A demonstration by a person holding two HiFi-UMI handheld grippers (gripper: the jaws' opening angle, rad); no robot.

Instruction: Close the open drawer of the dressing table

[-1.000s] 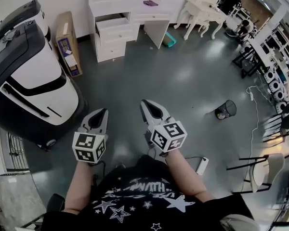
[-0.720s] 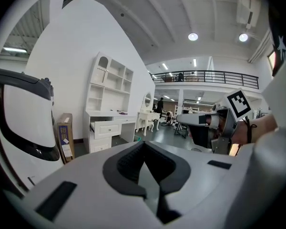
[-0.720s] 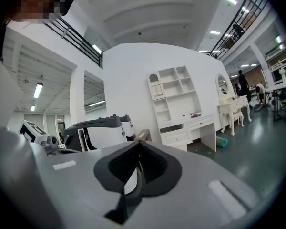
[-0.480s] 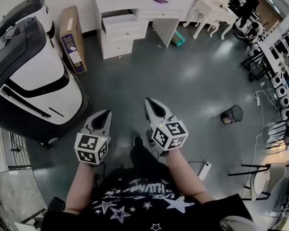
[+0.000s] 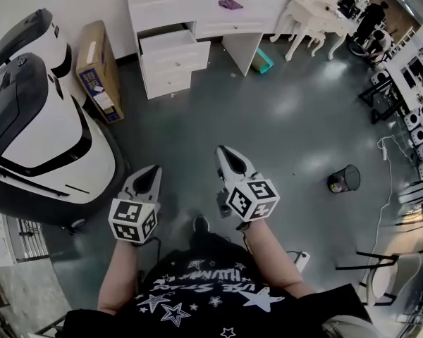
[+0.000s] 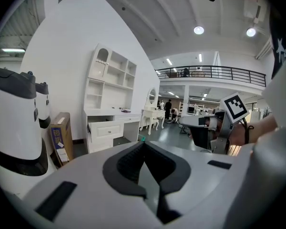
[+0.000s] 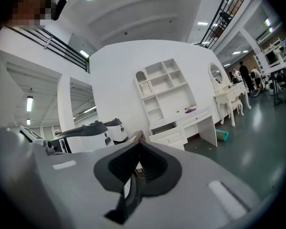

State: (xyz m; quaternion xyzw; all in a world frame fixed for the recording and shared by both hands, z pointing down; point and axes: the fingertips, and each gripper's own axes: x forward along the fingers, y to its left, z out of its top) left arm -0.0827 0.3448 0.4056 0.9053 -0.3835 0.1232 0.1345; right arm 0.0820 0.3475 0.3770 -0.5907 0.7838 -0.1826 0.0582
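The white dressing table [image 5: 197, 2] stands against the far wall, its top left drawer [image 5: 168, 42] pulled out. The open drawer also shows in the left gripper view [image 6: 106, 128] and in the right gripper view [image 7: 168, 129]. A person holds both grippers side by side over the grey floor, far short of the table. My left gripper [image 5: 154, 169] is shut and holds nothing, its pads meeting at the tip [image 6: 143, 144]. My right gripper [image 5: 224, 151] is shut and empty too [image 7: 139, 143]. Both point roughly toward the dressing table.
A large white and black machine [image 5: 35, 139] fills the left side, with a cardboard box [image 5: 99, 69] leaning beside the table. A second white table with curved legs [image 5: 317, 13] stands at the back right, people [image 5: 374, 23] behind it. A black bin [image 5: 344, 179] stands right.
The person has stepped forward over the floor, carrying both grippers along; a foot now shows below them. The bin has slid lower in the head view. Both jaws stayed shut.
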